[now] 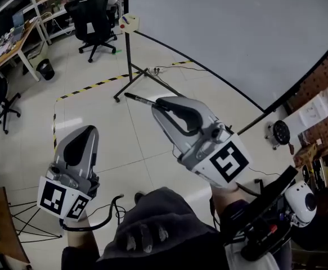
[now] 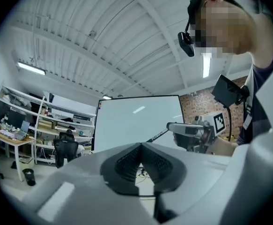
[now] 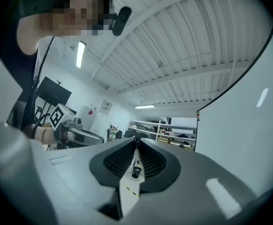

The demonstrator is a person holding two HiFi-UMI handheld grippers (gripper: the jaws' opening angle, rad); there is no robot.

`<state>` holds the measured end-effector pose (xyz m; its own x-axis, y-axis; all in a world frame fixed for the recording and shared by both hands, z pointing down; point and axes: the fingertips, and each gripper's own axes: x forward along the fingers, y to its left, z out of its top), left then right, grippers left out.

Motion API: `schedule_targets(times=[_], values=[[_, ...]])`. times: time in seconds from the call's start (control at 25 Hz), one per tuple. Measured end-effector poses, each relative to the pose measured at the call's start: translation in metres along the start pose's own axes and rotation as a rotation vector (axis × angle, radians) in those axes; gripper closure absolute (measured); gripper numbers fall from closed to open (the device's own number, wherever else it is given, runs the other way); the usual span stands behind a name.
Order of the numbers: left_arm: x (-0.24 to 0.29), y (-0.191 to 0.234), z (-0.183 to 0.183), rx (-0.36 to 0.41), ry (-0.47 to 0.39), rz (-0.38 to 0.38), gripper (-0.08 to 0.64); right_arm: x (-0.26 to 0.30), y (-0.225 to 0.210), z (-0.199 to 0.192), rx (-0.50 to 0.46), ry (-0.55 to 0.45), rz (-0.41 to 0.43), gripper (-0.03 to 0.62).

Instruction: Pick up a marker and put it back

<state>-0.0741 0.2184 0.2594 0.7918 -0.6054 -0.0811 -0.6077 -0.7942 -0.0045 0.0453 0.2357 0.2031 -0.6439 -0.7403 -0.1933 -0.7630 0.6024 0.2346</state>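
Pale workshop floor (image 1: 124,139) beside a big whiteboard (image 1: 237,32), with two hand-held tools over it.

Right tool (image 1: 157,104), held in mid-air at the centre of the head view, is clamped on a dark marker (image 1: 136,98). The marker sticks out past the tool's tip, pointing up-left near the foot of the whiteboard stand (image 1: 128,66). Left tool (image 1: 88,129) is lower left, apart from the right one, its jaws together at the tips with nothing between them. Yellow-and-black tape (image 1: 96,85) crosses the floor, and an office chair (image 1: 93,16) stands beyond it.
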Motion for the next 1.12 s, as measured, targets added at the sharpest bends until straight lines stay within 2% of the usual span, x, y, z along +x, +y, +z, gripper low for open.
schedule_targets(times=[0.16, 0.28, 0.48, 0.64, 0.84, 1.12], values=[[-0.003, -0.039, 0.008, 0.018, -0.004, -0.009, 0.554, -0.042, 0.008, 0.023, -0.015, -0.039, -0.017, 0.554], [-0.006, -0.082, 0.005, 0.031, -0.026, -0.004, 0.554, -0.093, 0.015, 0.026, -0.022, -0.058, -0.021, 0.554], [-0.002, -0.163, -0.004, 0.038, -0.030, -0.008, 0.554, -0.177, 0.011, 0.021, 0.014, -0.025, -0.017, 0.554], [-0.002, -0.209, -0.012, 0.054, 0.008, -0.014, 0.554, -0.215, 0.009, 0.022, 0.030, -0.016, -0.013, 0.554], [-0.006, -0.239, -0.006, 0.080, 0.025, -0.010, 0.554, -0.240, 0.009, 0.032, 0.048, -0.051, -0.007, 0.554], [-0.020, -0.259, -0.009, 0.092, 0.050, -0.019, 0.554, -0.253, 0.022, 0.030, 0.079, -0.040, -0.003, 0.554]])
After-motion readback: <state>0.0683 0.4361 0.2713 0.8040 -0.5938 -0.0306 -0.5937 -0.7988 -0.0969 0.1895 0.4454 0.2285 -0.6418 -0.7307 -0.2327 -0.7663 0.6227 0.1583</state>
